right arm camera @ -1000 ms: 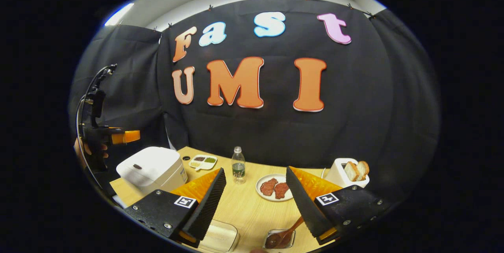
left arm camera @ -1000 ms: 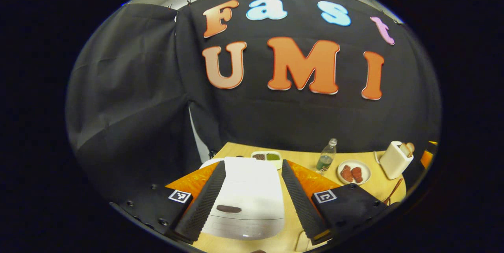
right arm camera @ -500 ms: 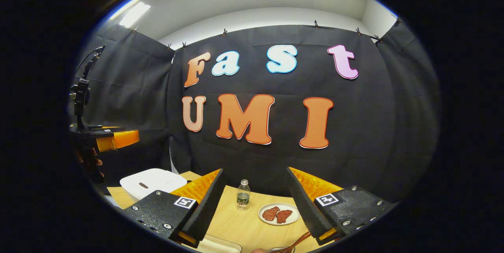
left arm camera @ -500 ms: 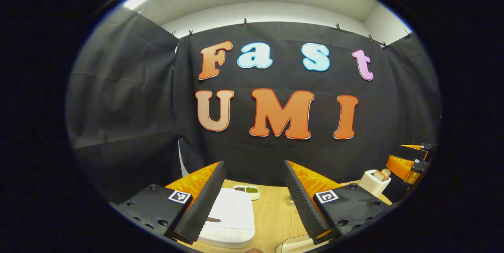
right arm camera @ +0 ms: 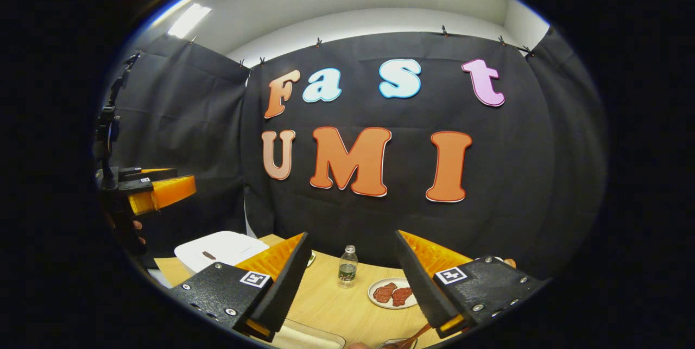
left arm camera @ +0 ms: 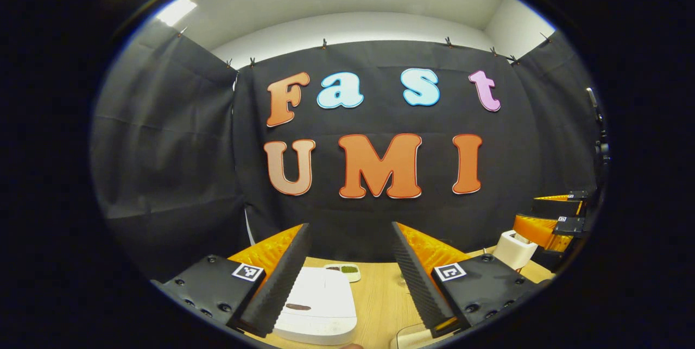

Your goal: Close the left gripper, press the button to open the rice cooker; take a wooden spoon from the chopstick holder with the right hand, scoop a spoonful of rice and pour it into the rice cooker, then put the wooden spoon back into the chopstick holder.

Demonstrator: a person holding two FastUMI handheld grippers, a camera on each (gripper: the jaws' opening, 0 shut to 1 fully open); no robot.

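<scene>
Lying flat, rice cooker [left arm camera: 320, 308] lid-up.

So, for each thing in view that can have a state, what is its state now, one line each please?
Rice cooker: lid shut.
Left gripper: open, holding nothing.
Right gripper: open, holding nothing.
Water bottle: upright, cap on.
Plate: on the table, two pieces of meat on it.
Wooden spoon: not picked up; what it rests in is cut off.

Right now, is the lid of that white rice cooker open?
No, the rice cooker lid lies flat and shut, below the open left gripper.
</scene>
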